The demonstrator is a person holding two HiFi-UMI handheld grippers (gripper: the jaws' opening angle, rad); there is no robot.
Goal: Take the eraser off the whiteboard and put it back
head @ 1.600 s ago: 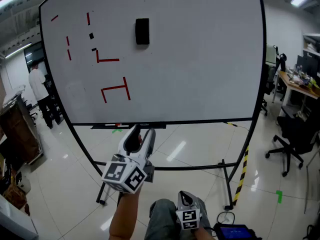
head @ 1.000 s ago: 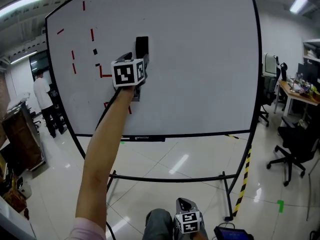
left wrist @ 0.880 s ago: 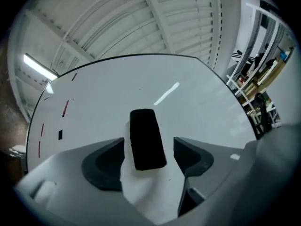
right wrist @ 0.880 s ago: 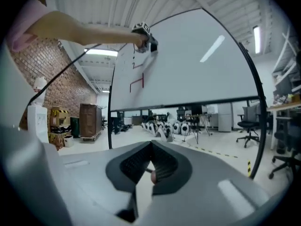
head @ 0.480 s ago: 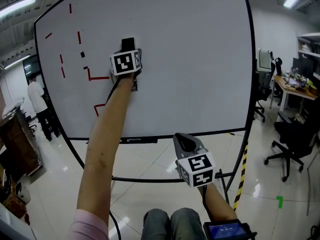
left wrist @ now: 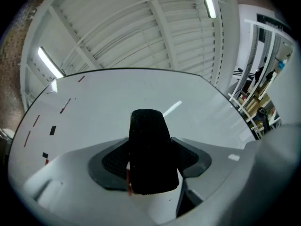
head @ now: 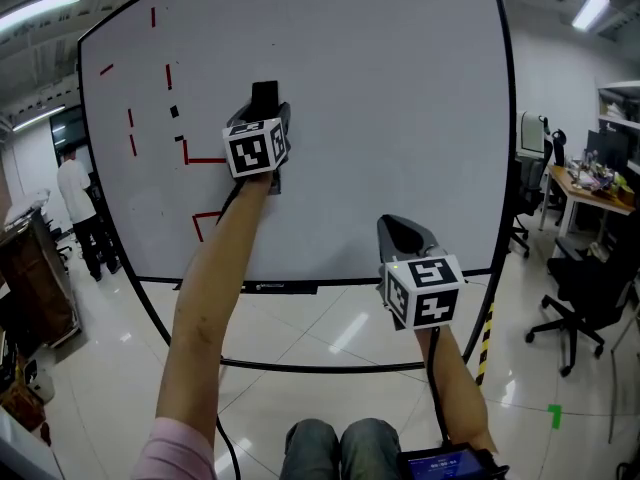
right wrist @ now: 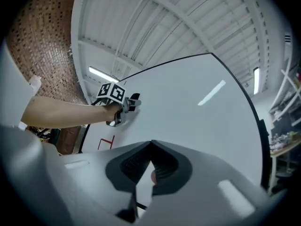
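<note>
The black eraser (head: 265,95) sticks to the whiteboard (head: 400,118), upper left of centre. My left gripper (head: 270,113) is raised against the board with the eraser (left wrist: 149,149) between its jaws. The jaws have just been closing, and both pads now touch the eraser's sides. My right gripper (head: 402,230) is held up in mid-air, short of the board and lower right of the eraser. Its jaws are shut with nothing in them (right wrist: 150,147). The right gripper view also shows the left gripper (right wrist: 129,102) on the board.
Red line marks (head: 205,160) and small black marks are on the board's left part. A pen tray (head: 280,288) runs along its lower edge. A person (head: 75,193) stands at far left. Office chairs (head: 590,278) and a cluttered desk (head: 600,183) stand on the right.
My right gripper has risen from beside my lap to chest height in front of the board. The left gripper has stayed at the eraser, which remains on the board.
</note>
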